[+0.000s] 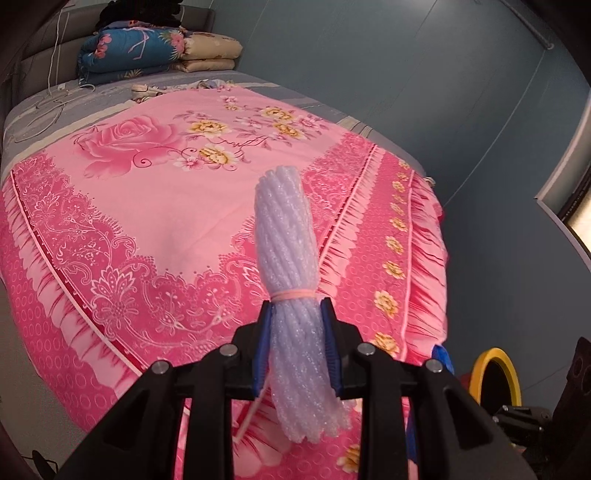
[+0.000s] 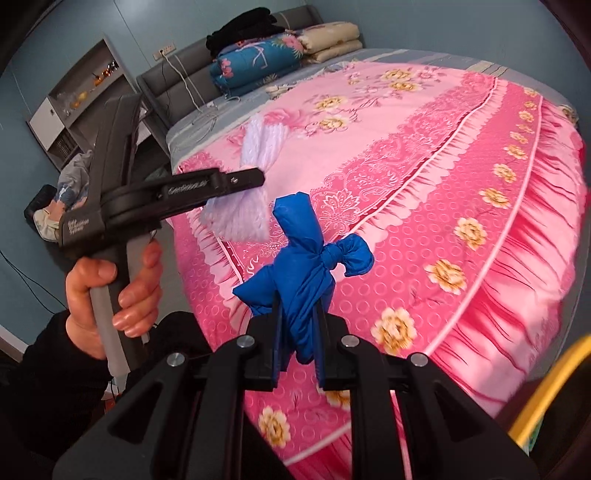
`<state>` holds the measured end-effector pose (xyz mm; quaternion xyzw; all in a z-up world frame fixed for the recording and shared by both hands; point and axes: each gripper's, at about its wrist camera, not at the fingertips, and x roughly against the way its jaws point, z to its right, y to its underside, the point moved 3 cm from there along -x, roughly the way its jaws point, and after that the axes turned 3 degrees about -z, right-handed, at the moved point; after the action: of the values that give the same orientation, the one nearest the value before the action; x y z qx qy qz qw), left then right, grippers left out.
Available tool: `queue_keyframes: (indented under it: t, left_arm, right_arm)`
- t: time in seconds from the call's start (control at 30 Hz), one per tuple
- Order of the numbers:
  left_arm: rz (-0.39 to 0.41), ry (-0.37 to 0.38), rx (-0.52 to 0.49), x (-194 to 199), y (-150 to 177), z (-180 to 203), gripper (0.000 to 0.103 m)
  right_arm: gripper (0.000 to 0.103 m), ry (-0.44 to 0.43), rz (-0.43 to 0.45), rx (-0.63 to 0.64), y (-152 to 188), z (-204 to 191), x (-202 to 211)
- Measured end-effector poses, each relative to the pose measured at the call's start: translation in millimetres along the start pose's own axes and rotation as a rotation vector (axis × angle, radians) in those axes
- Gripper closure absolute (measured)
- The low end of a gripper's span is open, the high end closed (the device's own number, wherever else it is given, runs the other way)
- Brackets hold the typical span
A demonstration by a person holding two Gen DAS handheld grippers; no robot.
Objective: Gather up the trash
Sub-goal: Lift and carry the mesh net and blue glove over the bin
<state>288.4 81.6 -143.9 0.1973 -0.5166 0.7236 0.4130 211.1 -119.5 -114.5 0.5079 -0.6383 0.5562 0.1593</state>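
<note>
Foam netting (image 1: 286,240), light and springy, sits pinched in my left gripper (image 1: 295,325) below its band; my right gripper (image 2: 299,325) clamps the soft knotted blue bag (image 2: 303,266).

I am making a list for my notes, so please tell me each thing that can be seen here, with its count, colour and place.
White foam-net bundle tied with a pink band: one, white, held in the left claw above the bed.
Knotted blue plastic bag: one, blue, held in the right claw above the bed edge.
Pink floral bedspread: one, pink, covering the bed.
Folded quilts: two, blue floral and beige, stacked at the headboard.
Black clothing: one pile, black, on the quilts.
White cable: one, white, near the headboard.
Yellow-rimmed round bin: one, yellow rim, beside the bed.
Shelf unit: one, grey-white, by the wall.
Left claw: shut.
Right claw: shut.
Left hand: gripping the handle.
</note>
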Motion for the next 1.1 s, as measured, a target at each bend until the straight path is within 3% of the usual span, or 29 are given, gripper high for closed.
queue_keyframes:
  t: [0.57, 1.1]
  left_arm:
    - [0.091, 0.117, -0.169, 68.8, 33.8, 105.7, 0.078]
    - [0.11, 0.186, -0.324, 91.3, 58.6, 200.4, 0.078]
  right_arm:
    - [0.089, 0.048, 0.179, -0.102, 30.4, 38.9, 109.1]
    - [0.089, 0.139, 0.416, -0.209, 50.9, 83.9, 217.4]
